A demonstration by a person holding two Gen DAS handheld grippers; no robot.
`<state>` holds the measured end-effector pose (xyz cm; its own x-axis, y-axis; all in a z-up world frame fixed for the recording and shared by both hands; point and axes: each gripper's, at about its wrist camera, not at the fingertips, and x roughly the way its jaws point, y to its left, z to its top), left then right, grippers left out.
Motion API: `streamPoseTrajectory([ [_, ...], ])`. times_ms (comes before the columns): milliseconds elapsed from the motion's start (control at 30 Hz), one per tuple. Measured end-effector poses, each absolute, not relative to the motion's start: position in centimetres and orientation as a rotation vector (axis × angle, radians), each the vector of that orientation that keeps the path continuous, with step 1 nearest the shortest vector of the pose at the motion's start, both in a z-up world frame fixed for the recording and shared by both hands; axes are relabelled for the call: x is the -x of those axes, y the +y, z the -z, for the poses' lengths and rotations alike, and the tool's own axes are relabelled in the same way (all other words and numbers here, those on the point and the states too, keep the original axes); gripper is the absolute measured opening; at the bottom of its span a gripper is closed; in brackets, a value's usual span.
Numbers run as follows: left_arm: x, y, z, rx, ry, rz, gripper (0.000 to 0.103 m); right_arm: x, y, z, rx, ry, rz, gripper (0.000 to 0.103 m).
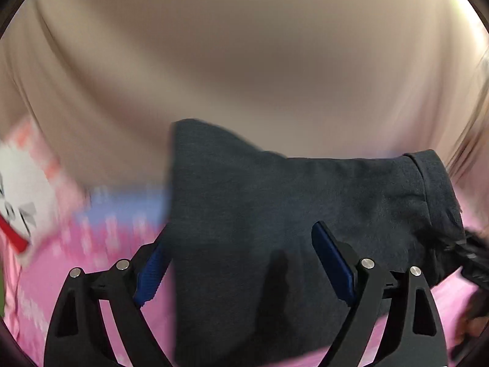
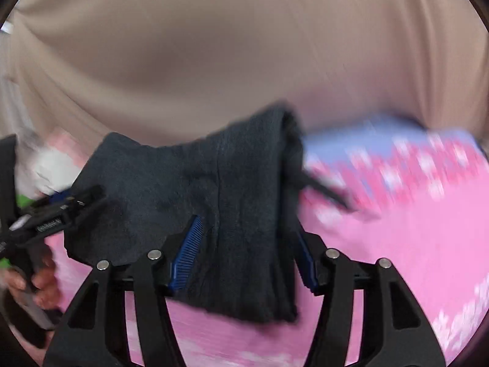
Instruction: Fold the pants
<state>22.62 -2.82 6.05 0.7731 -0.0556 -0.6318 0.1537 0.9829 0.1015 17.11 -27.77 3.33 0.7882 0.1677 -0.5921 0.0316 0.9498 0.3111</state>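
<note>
The dark grey pants (image 1: 275, 202) lie folded into a compact bundle on a pink patterned cover (image 1: 91, 244). My left gripper (image 1: 241, 263) is open, its blue-padded fingers spread on either side of the bundle's left part. In the right wrist view the pants (image 2: 183, 183) lie ahead, and my right gripper (image 2: 247, 253) is open with its fingers straddling the bundle's right end. The left gripper (image 2: 61, 211) shows at the left of that view, held by a hand. A black drawstring (image 2: 324, 189) trails off the pants to the right.
A beige curtain or sheet (image 1: 244, 46) fills the background behind the cover. A white printed figure (image 1: 21, 183) is on the cover at the far left. The pink cover (image 2: 397, 244) extends to the right of the pants. Both views are motion-blurred.
</note>
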Motion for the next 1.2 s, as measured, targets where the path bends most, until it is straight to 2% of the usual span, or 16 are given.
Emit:
streamPoseTrajectory([
  [100,-25.2,-1.3,1.4,-0.216,0.879,-0.009,0.069,-16.5,-28.8,0.5,-0.329,0.736,-0.049,0.056],
  [167,-24.9,0.7,2.1,-0.097,0.922,0.052,0.073,-16.5,-28.9,0.0,-0.315,0.732,-0.051,0.057],
  [233,-24.5,2.0,2.1,0.003,0.933,0.068,0.082,-16.9,-29.0,-0.3,-0.327,0.725,-0.071,0.07],
  [300,-24.7,2.5,2.2,0.063,0.93,0.069,0.087,-18.1,-28.1,0.3,-0.337,0.762,-0.089,0.072],
  [400,-26.0,1.8,3.2,0.052,0.973,0.059,0.087,-20.5,-27.3,2.0,-0.346,0.826,-0.089,0.069],
  [433,-26.4,1.9,4.0,0.065,0.99,0.072,0.087,-20.9,-27.2,2.4,-0.366,0.835,-0.104,0.059],
  [533,-26.8,1.0,4.8,0.132,0.999,0.127,0.054,-21.9,-25.6,2.3,-0.297,0.841,-0.087,0.031],
  [567,-26.9,0.6,4.5,0.1,0.989,0.115,0.038,-21.8,-25.1,1.4,-0.259,0.821,-0.073,0.029],
  [600,-27.0,0.3,4.2,0.075,0.978,0.102,0.032,-21.5,-24.6,-0.2,-0.227,0.77,-0.054,0.028],
  [700,-27.4,-0.2,4.0,0.042,0.949,0.064,0.032,-21.3,-24.9,-1.4,-0.229,0.709,-0.066,0.029],
  [767,-27.8,-0.3,5.0,0.019,0.952,0.021,0.041,-22.4,-25.6,1.3,-0.227,0.8,-0.042,0.037],
  [800,-27.6,-0.2,5.1,0.012,0.933,0.013,0.045,-22.4,-26.2,2.4,-0.247,0.837,-0.029,0.051],
  [867,-26.8,-0.4,4.4,-0.043,0.917,0.004,0.048,-20.9,-28.1,2.8,-0.361,0.807,-0.028,0.056],
  [967,-25.3,-0.4,2.7,-0.082,0.879,-0.014,0.057,-18.5,-28.3,-0.1,-0.346,0.718,0.012,0.045],
  [1033,-24.8,-0.5,2.2,-0.063,0.877,0.005,0.06,-17.8,-27.3,-1.6,-0.329,0.684,-0.019,0.024],
  [1200,-24.4,-1.6,2.2,-0.067,0.888,0.025,0.06,-19.9,-24.3,1.1,-0.175,0.782,0.021,0.016],
])
